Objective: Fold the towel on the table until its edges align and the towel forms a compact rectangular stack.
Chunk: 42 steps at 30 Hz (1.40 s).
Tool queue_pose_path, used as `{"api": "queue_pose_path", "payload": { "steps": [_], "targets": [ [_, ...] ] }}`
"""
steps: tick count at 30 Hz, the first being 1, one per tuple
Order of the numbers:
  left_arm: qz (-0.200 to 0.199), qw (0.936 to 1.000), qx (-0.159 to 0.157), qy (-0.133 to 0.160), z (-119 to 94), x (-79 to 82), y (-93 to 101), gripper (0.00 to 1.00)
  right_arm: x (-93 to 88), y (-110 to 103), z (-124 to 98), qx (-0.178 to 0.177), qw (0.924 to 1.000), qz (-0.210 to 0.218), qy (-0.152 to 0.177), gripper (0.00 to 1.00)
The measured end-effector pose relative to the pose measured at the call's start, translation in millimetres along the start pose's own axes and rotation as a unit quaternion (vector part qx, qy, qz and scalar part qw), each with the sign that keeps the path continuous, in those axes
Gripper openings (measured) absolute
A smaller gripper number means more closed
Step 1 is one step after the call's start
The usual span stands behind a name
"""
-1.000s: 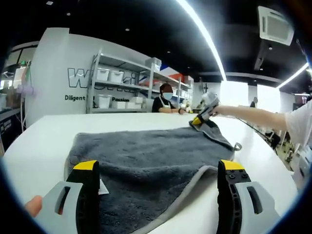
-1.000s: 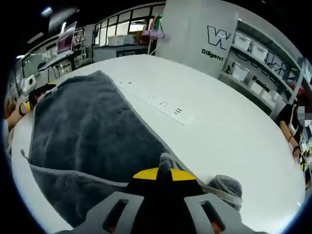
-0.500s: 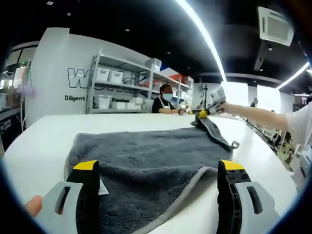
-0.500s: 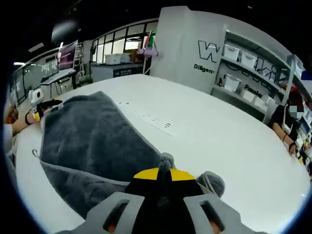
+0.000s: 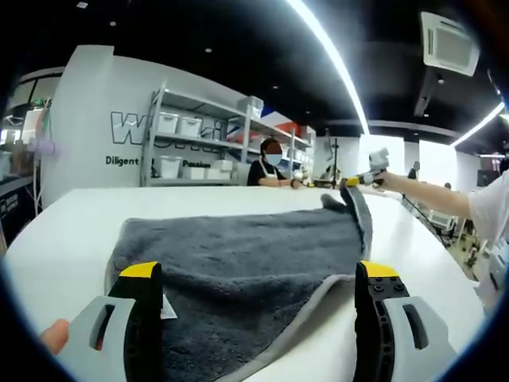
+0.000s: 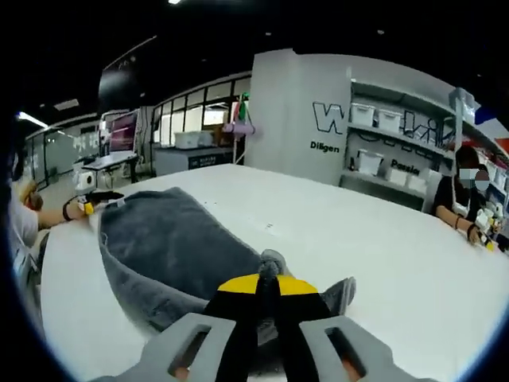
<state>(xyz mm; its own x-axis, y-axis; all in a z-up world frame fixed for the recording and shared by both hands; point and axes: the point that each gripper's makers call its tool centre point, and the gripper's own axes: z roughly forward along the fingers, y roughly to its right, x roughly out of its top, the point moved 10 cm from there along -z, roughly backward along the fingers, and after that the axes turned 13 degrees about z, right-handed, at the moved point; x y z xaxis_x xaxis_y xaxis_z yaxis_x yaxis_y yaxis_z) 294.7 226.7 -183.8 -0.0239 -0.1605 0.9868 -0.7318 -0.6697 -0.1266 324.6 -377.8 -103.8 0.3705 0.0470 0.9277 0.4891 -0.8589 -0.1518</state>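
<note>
A grey towel (image 5: pixel 238 251) lies spread on the white table (image 5: pixel 71 231), one near edge turned over with a paler hem. My left gripper (image 5: pixel 258 274) is open, its yellow-tipped jaws standing wide apart over the towel's near edge. At the far right, my right gripper (image 5: pixel 362 180) holds the towel's far corner up off the table. In the right gripper view my right gripper (image 6: pixel 266 284) is shut on that grey corner, and the towel (image 6: pixel 171 247) stretches away to the left gripper (image 6: pixel 89 204) at the far left.
Metal shelves with white bins (image 5: pixel 191 143) stand behind the table, and a masked person (image 5: pixel 270 163) sits at its far side. A person's arm (image 5: pixel 429 195) reaches in from the right. The table (image 6: pixel 382 263) is bare to the right of the towel.
My right gripper has risen and moved away to the right, lifting the towel's far corner higher and pulling that edge up. The left gripper has stayed still.
</note>
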Motion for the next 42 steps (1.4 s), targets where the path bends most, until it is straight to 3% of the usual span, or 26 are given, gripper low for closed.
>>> {"api": "queue_pose_path", "payload": {
  "steps": [6, 10, 12, 18, 24, 26, 37, 42],
  "targets": [
    [-0.003, 1.0, 0.003, 0.004, -1.2, 0.6, -1.5, 0.99, -25.3, -5.7, -29.6, 0.0, 0.9999, 0.009, 0.009, 0.02],
    [-0.004, 1.0, 0.004, 0.007, -1.7, 1.1, -2.0, 0.99, -37.6, 4.0, -51.7, 0.001, 0.9996, 0.022, 0.015, 0.02],
    [-0.004, 0.9999, 0.004, 0.01, -2.1, 1.8, -1.8, 0.99, -48.4, -4.7, -59.1, 0.002, 0.9994, 0.029, 0.017, 0.02],
    [-0.007, 0.9998, 0.005, 0.02, -4.0, 4.1, -2.3, 0.99, -61.1, 9.9, -78.9, 0.003, 0.9985, 0.053, 0.015, 0.02],
    [-0.009, 0.9996, 0.011, 0.025, -5.2, 5.1, -1.7, 0.99, -80.1, 6.6, -87.2, 0.003, 0.9977, 0.068, 0.001, 0.02],
    [-0.011, 0.9996, 0.01, 0.025, -5.1, 4.8, -1.9, 0.99, -91.9, -5.0, -87.2, 0.003, 0.9973, 0.073, -0.009, 0.02],
    [-0.013, 0.9995, 0.012, 0.026, -5.3, 4.0, 1.2, 0.99, -120.4, 7.3, -103.1, -0.003, 0.9939, 0.094, -0.057, 0.02],
    [-0.014, 0.9995, 0.011, 0.026, -5.3, 3.8, 1.3, 0.99, -123.9, 12.1, -107.8, -0.006, 0.9938, 0.097, -0.055, 0.02]
  ]
}}
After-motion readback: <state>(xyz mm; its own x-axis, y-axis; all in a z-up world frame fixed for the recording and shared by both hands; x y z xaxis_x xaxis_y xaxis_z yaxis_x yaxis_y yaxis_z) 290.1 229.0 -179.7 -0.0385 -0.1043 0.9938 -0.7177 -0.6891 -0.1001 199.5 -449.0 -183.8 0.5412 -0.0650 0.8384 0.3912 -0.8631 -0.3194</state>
